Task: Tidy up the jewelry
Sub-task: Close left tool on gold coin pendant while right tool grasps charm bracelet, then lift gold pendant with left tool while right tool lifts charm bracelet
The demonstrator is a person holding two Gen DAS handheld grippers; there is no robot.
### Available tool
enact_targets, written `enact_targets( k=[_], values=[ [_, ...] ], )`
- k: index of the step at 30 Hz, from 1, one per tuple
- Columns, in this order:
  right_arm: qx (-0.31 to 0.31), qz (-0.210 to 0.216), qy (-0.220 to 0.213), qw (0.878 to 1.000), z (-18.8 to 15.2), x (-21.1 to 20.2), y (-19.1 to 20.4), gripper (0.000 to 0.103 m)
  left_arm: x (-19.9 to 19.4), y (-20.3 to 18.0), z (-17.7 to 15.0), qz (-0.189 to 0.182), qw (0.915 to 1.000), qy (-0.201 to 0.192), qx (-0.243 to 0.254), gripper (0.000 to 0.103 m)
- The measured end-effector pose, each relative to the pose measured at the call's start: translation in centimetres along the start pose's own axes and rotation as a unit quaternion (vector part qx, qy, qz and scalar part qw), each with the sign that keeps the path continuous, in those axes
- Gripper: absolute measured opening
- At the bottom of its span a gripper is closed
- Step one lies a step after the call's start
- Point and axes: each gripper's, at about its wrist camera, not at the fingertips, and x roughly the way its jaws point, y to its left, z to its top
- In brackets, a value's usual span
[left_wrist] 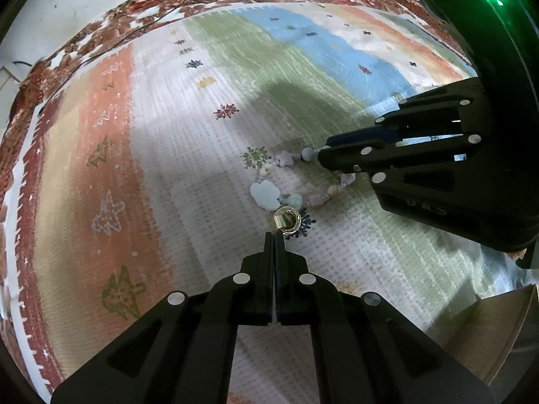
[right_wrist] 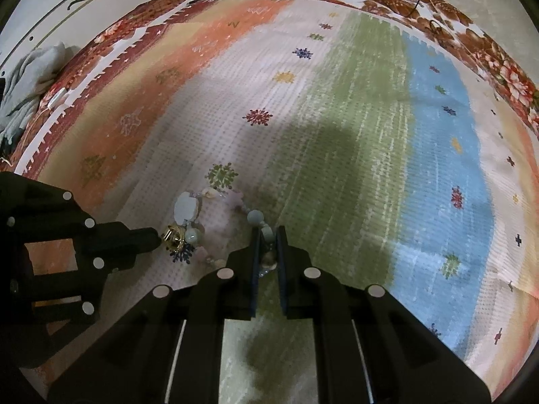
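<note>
A bracelet (left_wrist: 264, 195) of pastel beads lies in a loop on the patterned rug (left_wrist: 202, 168). A small gold ring (left_wrist: 286, 220) rests against its near side. My left gripper (left_wrist: 274, 235) is shut, its tips pinching the ring's near edge. My right gripper (left_wrist: 323, 158) comes in from the right and is shut on the bracelet's far strand. In the right wrist view the right gripper (right_wrist: 267, 234) has round beads of the bracelet (right_wrist: 187, 208) squeezed between its pads. The left gripper (right_wrist: 157, 235) meets the gold ring (right_wrist: 173, 235) from the left.
The rug (right_wrist: 337, 118) has orange, white, green and blue bands and lies on a floral red-brown blanket (right_wrist: 471, 40). Thin black cables (left_wrist: 168, 3) run along the far edge. A grey cloth (right_wrist: 33, 77) is bunched at far left. A tan box-like surface (left_wrist: 498, 330) sits near right.
</note>
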Motion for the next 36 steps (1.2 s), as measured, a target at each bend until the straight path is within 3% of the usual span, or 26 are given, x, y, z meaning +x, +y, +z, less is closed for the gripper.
enact_targets(
  k=[7,8,9,11,23,29,36],
  values=[
    [0.003,-0.002,-0.005,1.000,-0.1,-0.7,0.0,0.010,-0.4,0.0,0.4,-0.004,0.9999,0.003,-0.013,0.005],
    [0.003,-0.003,-0.006,1.000,-0.1,-0.7,0.0,0.010,-0.2,0.0,0.3,-0.012,0.9998,0.007,-0.016,0.016],
    [0.003,-0.003,-0.005,1.000,-0.1,-0.7,0.0,0.010,0.0,-0.1,0.3,-0.015,0.9997,0.012,-0.015,0.034],
    [0.002,-0.002,-0.005,1.000,-0.1,-0.7,0.0,0.010,0.2,-0.5,0.2,-0.016,0.9998,0.008,-0.008,0.044],
    [0.006,0.000,0.002,1.000,-0.2,-0.2,-0.3,0.010,1.4,-0.5,0.7,-0.015,0.9995,-0.026,-0.004,0.043],
    [0.008,0.000,-0.003,1.000,0.0,-0.4,-0.5,0.010,1.4,-0.7,0.7,-0.013,0.9996,-0.024,-0.003,0.018],
    [0.012,-0.003,-0.013,1.000,0.1,-1.4,-0.6,0.010,0.9,-0.8,0.7,-0.010,0.9996,-0.028,0.000,0.017]
  ],
)
